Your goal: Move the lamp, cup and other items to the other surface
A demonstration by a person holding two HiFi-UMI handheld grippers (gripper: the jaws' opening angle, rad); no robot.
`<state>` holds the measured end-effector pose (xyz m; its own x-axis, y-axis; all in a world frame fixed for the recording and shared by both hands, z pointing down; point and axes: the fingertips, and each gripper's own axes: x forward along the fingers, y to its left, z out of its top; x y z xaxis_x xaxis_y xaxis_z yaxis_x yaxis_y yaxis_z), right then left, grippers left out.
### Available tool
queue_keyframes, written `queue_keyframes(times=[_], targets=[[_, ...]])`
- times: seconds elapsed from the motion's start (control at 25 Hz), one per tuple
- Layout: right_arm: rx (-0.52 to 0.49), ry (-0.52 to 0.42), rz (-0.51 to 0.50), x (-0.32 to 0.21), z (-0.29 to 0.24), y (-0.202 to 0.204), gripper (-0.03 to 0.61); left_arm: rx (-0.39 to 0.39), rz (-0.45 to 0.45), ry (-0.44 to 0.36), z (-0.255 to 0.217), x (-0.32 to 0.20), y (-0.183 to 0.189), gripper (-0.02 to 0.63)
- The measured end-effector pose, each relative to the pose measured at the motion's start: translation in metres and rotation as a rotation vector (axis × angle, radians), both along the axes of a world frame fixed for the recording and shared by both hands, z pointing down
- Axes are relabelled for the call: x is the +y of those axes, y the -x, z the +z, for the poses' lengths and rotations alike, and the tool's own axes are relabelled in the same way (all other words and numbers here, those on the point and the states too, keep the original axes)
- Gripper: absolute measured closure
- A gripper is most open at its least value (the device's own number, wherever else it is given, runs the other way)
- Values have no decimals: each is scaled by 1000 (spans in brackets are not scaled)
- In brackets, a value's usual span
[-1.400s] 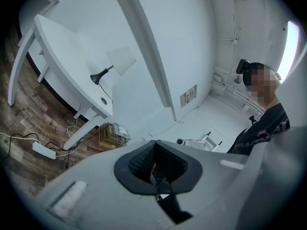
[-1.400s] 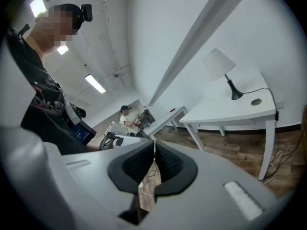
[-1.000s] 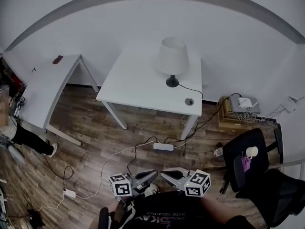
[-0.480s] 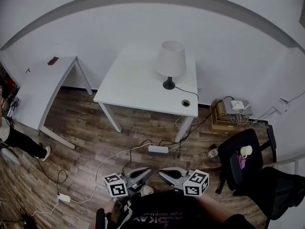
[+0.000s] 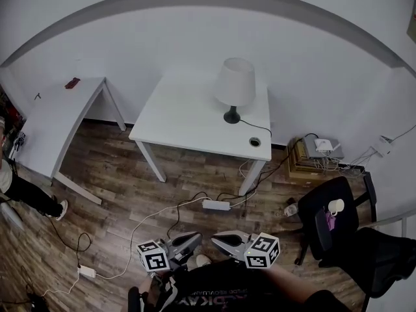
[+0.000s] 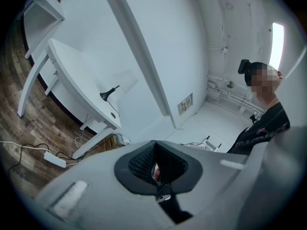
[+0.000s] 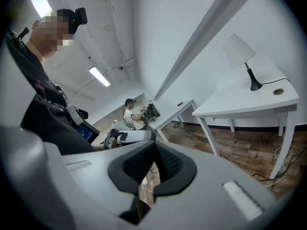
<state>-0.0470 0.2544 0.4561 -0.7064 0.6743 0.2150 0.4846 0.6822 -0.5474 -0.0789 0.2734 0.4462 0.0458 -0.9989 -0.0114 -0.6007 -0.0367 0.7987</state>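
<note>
Wood floor, white wall | lamp [image 5: 234, 86] by tabletop [image 5: 182, 116] right edge; cup [image 5: 336, 206] on chair [image 5: 349, 192] | left gripper [image 6: 154, 159], right gripper [image 7: 154, 162] closed, empty | step, we judge: approach | next: we open jaws at lamp stem.

A: Where does the head view look from?
B: From high on the person's head, tilted steeply down at the floor. The left gripper [image 5: 194, 238] and right gripper [image 5: 217, 238] sit at its bottom edge.
A: And the gripper views?
B: Each rides low on its gripper, looking out along the jaws across the room. All three views share the distant white table [image 5: 185, 119] and its lamp [image 5: 234, 86].
</note>
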Motion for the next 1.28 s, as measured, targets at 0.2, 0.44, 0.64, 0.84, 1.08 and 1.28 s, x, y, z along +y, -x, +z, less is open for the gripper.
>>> queue_keyframes(times=[0.2,0.44,0.64,0.84,1.08,1.28], targets=[[8,-12,-4,4,4,1,575,-87,35,62,3,11,7,618],[1,19,15,1,4,1,575,-149,154,53,12,-3,-30,620],[9,23,15,1,7,0,575,-125,178,10,3,-3,-33,620],[16,18,24,1,8,1,575,-69,145,4,9,-1,-26,620],[20,14,19,5,10,-1,575,-52,105,37,17,2,-19,620],[25,0,10,10,12,0,575,-7,68,42,19,9,-13,620]])
